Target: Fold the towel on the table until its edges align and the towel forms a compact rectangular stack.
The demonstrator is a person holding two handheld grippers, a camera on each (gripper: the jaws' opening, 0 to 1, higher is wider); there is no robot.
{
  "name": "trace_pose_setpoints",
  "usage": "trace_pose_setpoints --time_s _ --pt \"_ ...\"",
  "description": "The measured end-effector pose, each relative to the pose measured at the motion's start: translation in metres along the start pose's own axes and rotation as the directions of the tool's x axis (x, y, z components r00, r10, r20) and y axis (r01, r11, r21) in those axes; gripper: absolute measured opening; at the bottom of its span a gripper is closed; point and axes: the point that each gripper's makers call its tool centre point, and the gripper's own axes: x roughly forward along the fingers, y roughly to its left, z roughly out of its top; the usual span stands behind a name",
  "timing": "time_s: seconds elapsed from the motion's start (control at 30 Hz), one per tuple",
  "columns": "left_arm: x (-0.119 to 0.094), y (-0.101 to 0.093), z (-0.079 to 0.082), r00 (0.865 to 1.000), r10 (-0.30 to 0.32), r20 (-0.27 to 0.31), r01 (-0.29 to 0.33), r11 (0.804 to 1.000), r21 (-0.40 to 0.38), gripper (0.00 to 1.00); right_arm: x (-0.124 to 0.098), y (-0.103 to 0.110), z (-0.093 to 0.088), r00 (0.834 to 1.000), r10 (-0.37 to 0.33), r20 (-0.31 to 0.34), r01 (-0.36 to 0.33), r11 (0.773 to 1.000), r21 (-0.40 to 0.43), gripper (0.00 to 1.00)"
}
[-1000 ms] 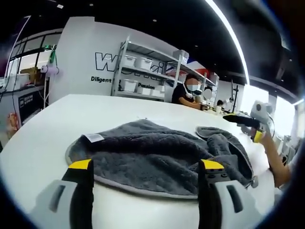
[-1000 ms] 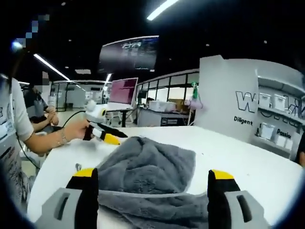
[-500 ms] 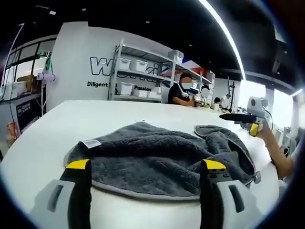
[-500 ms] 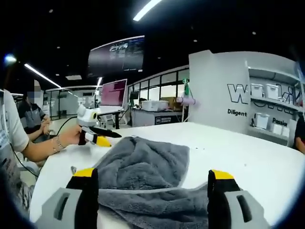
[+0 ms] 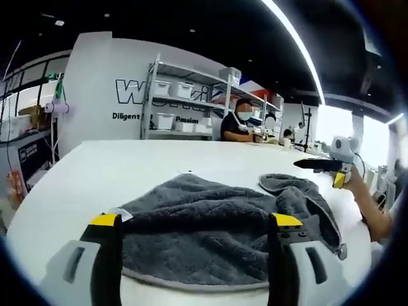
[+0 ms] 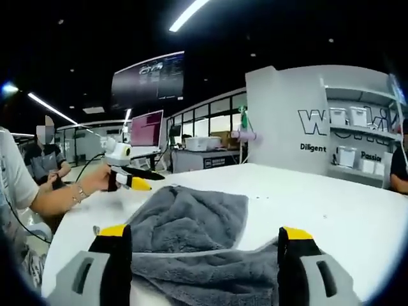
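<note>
Lying on the white table (image 5: pixel 95 172), the grey towel (image 5: pixel 210 229) is rumpled and partly doubled over, one flap folded back on itself toward the right of the left gripper view, with a pale hem running along its near edge and a small white label (image 5: pixel 121 215) showing just beside the left jaw. The left gripper (image 5: pixel 194 223) has its yellow-tipped jaws spread wide apart, holding nothing, poised above the near side of the towel. In the right gripper view the towel (image 6: pixel 191 223) shows a raised folded layer on top of a flatter layer that reaches between the jaws; the right gripper (image 6: pixel 204 234) is likewise parted with nothing between its jaws. Each tool shows in the other's view, held in a person's hand at the far side of the towel: the right one (image 5: pixel 322 164) with jaws that look close together from this angle, the left one (image 6: pixel 137 177) likewise. Behind the table stand a white shelving rack (image 5: pixel 185 105) with bins, and a pink-lit monitor (image 6: pixel 146 129)
</note>
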Motion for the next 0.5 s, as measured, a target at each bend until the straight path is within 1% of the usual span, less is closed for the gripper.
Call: trace_pose_setpoints --time_s 0.17,0.23,0.3,0.4,0.5 --pt "0.02 -0.007 0.013 0.999 -0.03 -0.02 0.03 0.999 0.02 0.99 -0.003 -0.001 0.001 1.0 -0.005 0.008 0.005 1.0 0.004 0.99" --pt "0.027 -0.006 0.016 0.999 -0.032 -0.029 0.032 0.999 0.023 0.99 -0.004 -0.001 0.002 1.0 -0.003 0.011 0.003 1.0 0.008 0.99" --pt "0.037 -0.004 0.023 0.999 -0.03 -0.031 0.031 0.999 0.018 0.99 -0.005 -0.001 0.003 1.0 -0.002 0.018 0.002 1.0 0.012 0.99" --pt "0.048 -0.005 0.028 0.998 -0.039 -0.039 0.04 0.999 0.01 0.99 -0.006 -0.002 0.005 1.0 -0.002 0.025 0.001 1.0 0.015 0.99" --pt "0.061 -0.008 0.031 0.997 -0.041 -0.061 0.043 0.998 0.035 0.99 -0.007 -0.003 0.006 1.0 -0.006 0.03 0.005 1.0 0.017 0.99"
